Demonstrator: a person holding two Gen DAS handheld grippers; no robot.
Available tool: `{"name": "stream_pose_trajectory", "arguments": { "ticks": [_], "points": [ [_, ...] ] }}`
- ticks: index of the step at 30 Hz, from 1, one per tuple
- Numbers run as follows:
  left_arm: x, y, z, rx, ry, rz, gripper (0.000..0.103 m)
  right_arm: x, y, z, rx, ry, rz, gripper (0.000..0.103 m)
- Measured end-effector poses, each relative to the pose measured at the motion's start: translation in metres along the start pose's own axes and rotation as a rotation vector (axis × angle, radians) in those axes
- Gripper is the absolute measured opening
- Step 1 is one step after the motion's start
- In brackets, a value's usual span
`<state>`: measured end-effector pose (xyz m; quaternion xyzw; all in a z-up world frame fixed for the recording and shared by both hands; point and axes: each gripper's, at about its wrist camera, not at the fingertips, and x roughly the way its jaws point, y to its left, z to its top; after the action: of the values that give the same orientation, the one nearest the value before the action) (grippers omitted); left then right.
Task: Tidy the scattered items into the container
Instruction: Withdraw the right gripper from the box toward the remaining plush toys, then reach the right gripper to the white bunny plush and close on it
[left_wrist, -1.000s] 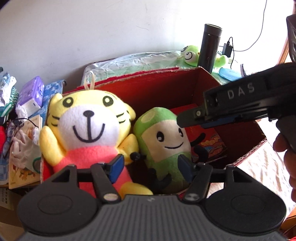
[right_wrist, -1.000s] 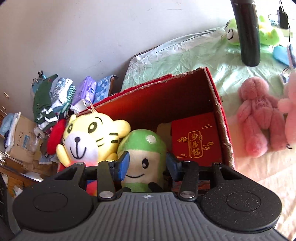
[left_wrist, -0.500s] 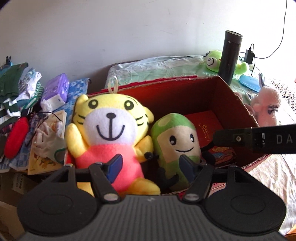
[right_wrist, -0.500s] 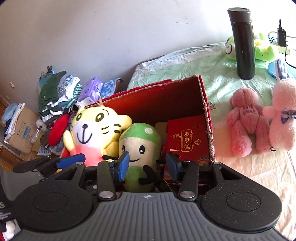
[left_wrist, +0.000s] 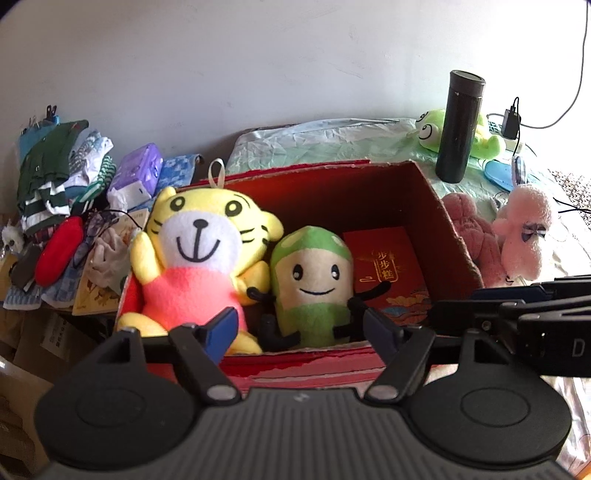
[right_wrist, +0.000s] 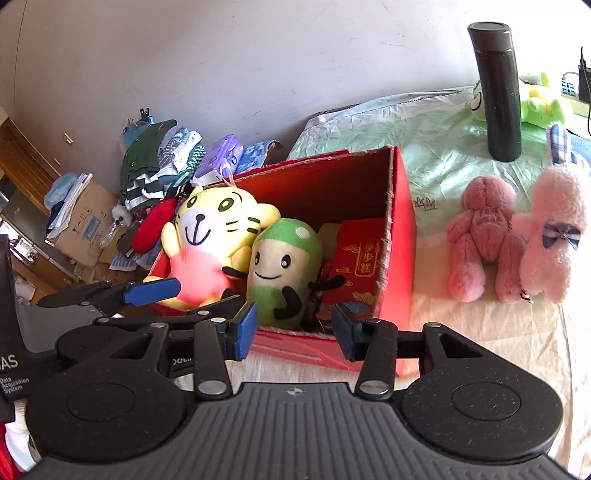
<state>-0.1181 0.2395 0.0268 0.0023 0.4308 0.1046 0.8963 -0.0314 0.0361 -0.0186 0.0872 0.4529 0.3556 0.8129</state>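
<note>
A red cardboard box holds a yellow tiger plush, a green mushroom plush and a red packet. My left gripper is open and empty just in front of the box. My right gripper is open and empty at the box's near right corner. A dark pink bear and a light pink bunny lie on the bed right of the box.
A black flask and a green frog plush stand at the back right. Folded clothes, a purple tissue pack and a red pouch lie left of the box. Cardboard boxes sit on the floor.
Both grippers have drawn back and up from the box, empty. The right gripper has left the box's inside and now sits low at the left view's right edge.
</note>
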Motion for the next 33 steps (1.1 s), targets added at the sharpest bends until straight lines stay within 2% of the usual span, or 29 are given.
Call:
{"name": "stream_pose_trajectory", "arguments": {
  "ticks": [5,10,24,30,33],
  "points": [
    [-0.010,-0.029,-0.004,0.007,0.001,0.002,0.076,-0.016,-0.024,-0.010,0.013,0.012,0.008,0.048],
    [-0.018,-0.061,-0.010,0.035,0.011,-0.027,0.073,-0.033,-0.053,-0.019,0.046,0.018,0.000,0.048],
    [0.000,-0.142,-0.022,0.079,0.090,-0.081,0.074,-0.066,-0.126,-0.044,0.123,0.057,-0.058,0.048],
    [0.016,-0.169,-0.030,0.096,0.148,-0.154,0.078,-0.073,-0.159,-0.056,0.184,0.067,-0.111,0.048],
    [0.024,-0.180,-0.033,0.103,0.159,-0.216,0.081,-0.075,-0.174,-0.062,0.211,0.073,-0.136,0.049]
  ]
}}
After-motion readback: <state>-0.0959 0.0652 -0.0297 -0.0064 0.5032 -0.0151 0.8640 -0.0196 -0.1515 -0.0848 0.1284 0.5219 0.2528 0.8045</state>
